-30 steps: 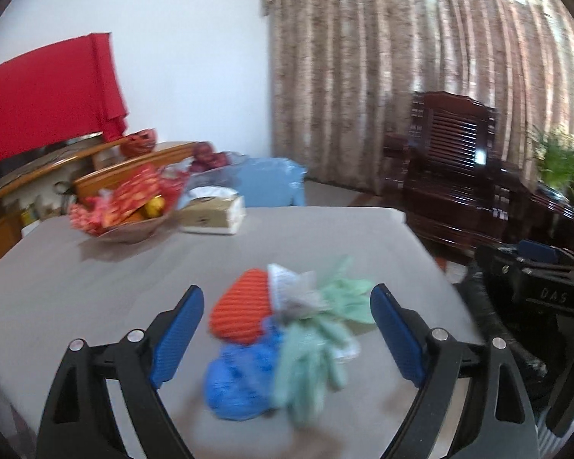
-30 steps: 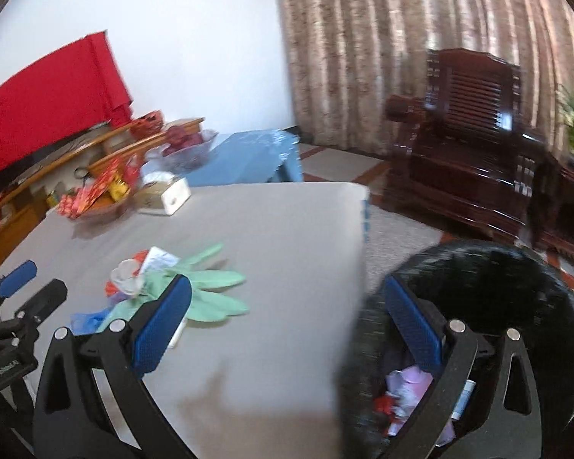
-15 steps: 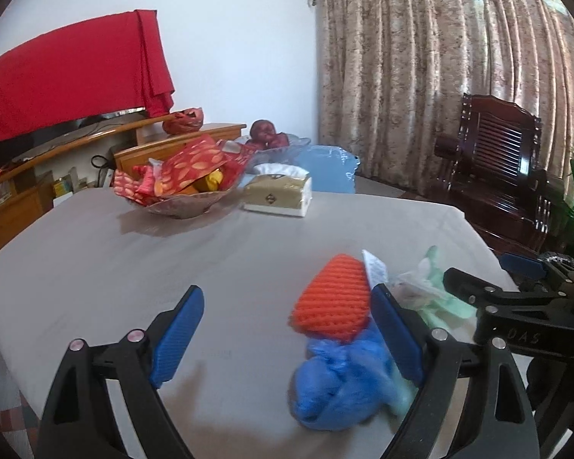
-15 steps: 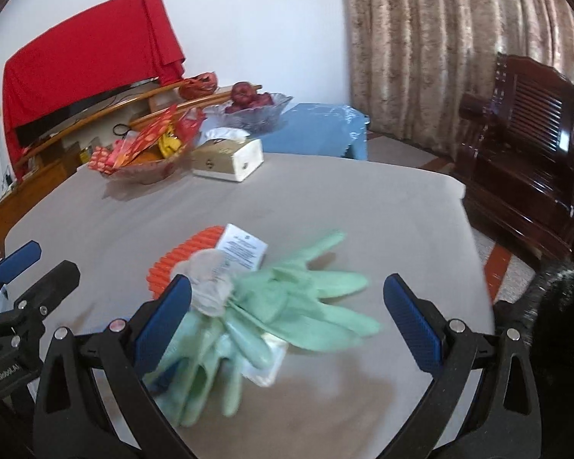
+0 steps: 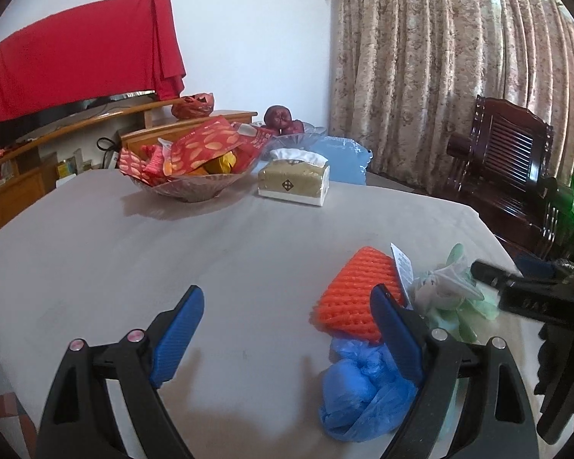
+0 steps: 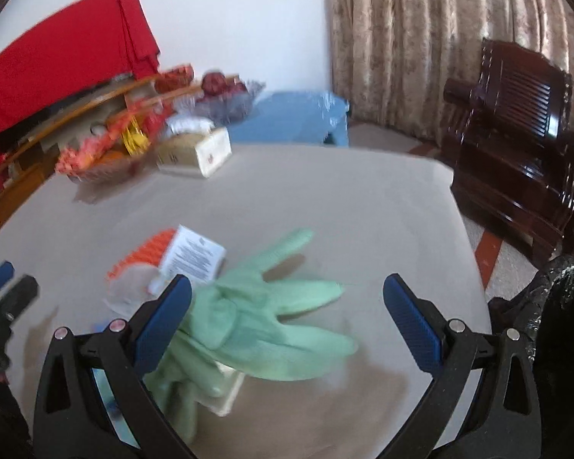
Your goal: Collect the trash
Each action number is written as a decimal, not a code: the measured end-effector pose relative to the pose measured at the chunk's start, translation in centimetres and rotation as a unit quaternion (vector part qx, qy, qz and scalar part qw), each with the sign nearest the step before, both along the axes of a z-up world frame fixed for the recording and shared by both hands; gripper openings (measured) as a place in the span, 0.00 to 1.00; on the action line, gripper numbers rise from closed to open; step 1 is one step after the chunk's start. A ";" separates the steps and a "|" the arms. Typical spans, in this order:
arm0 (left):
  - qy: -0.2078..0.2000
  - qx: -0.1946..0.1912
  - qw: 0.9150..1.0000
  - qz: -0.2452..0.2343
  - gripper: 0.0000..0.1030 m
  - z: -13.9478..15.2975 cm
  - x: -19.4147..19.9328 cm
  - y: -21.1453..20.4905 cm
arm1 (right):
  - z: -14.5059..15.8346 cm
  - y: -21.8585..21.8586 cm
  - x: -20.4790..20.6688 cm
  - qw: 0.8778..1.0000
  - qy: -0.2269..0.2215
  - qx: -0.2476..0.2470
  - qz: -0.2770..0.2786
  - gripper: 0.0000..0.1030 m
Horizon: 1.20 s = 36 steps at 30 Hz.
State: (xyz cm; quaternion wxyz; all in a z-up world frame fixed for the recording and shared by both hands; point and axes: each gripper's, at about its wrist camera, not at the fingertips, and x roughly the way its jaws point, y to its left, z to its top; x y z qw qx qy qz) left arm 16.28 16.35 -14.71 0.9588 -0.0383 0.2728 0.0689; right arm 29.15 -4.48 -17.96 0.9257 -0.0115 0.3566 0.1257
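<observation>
A pile of trash lies on the grey table (image 5: pixel 134 252): an orange foam net (image 5: pixel 353 298), a crumpled blue plastic bag (image 5: pixel 363 394), pale green rubber gloves (image 6: pixel 264 321), a white printed leaflet (image 6: pixel 193 256) and a clear crumpled wrapper (image 5: pixel 439 287). My left gripper (image 5: pixel 287 336) is open and empty, with the pile at its right finger. My right gripper (image 6: pixel 287 321) is open and empty, low over the gloves, which lie between its fingers. A black-lined trash bin (image 6: pixel 562 306) stands off the table's right edge.
A glass bowl of red snack packets (image 5: pixel 195 168) and a tissue box (image 5: pixel 294 181) stand at the table's far side. A fruit bowl (image 5: pixel 287 126), a blue stool (image 6: pixel 294 118), a wooden cabinet and a dark wooden chair (image 6: pixel 516 130) stand beyond the table.
The right gripper swung from over the trash bin to over the gloves. The left gripper shifted left, so the pile now sits at its right finger instead of between the fingers.
</observation>
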 end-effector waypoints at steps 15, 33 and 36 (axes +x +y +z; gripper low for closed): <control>0.006 -0.001 1.000 -0.010 0.84 -0.3 1.0 -1.5 | -1.9 0.6 1.7 0.993 0.056 0.074 0.072 0.58; -0.004 0.011 0.999 -0.045 0.84 1.1 0.2 -4.6 | 3.3 -2.8 -2.8 0.994 -0.005 0.062 0.092 0.02; -0.004 0.009 0.998 -0.060 0.84 1.2 0.0 -5.9 | 5.0 -4.3 -4.1 0.995 -0.021 0.061 0.083 0.02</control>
